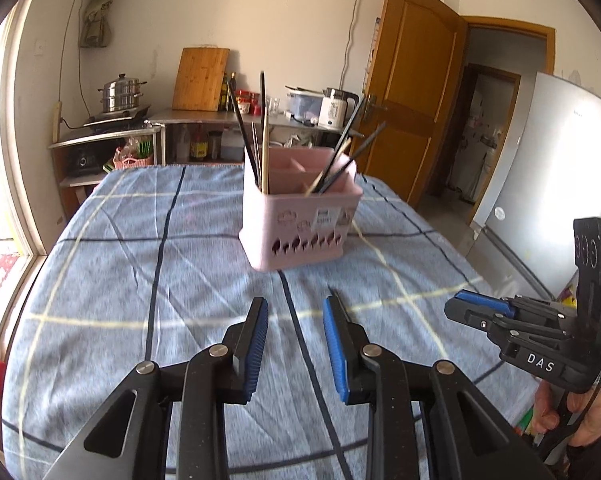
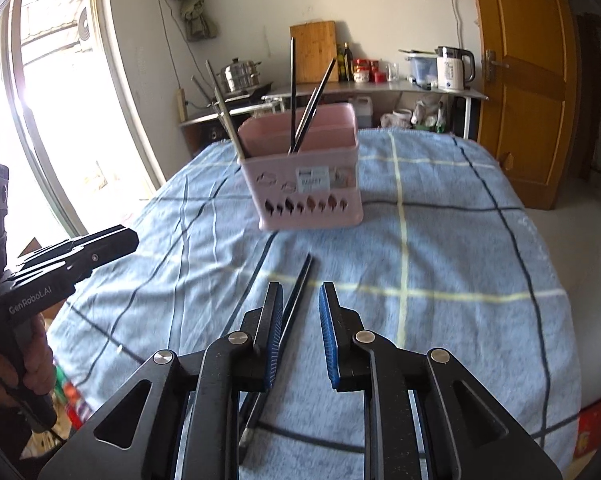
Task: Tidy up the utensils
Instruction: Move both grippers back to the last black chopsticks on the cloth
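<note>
A pink utensil holder [image 1: 300, 220] stands on the blue checked tablecloth [image 1: 140, 280]; it also shows in the right wrist view [image 2: 304, 176]. Several dark and wooden chopsticks [image 1: 260, 136] stand in its compartments. A pair of dark chopsticks [image 2: 292, 300] lies flat on the cloth, running under my right gripper's left finger. My right gripper [image 2: 300, 304] is open above them, holding nothing. My left gripper [image 1: 295, 312] is open and empty above the cloth, short of the holder. The right gripper also shows in the left wrist view [image 1: 480, 308], at the right edge.
A steel counter [image 1: 220, 116] with a steamer pot [image 1: 120, 96], cutting board [image 1: 200, 78], bottles and a kettle [image 1: 336, 108] stands behind the table. A wooden door [image 1: 412, 92] and a fridge [image 1: 560, 160] are at the right. A window is at the left.
</note>
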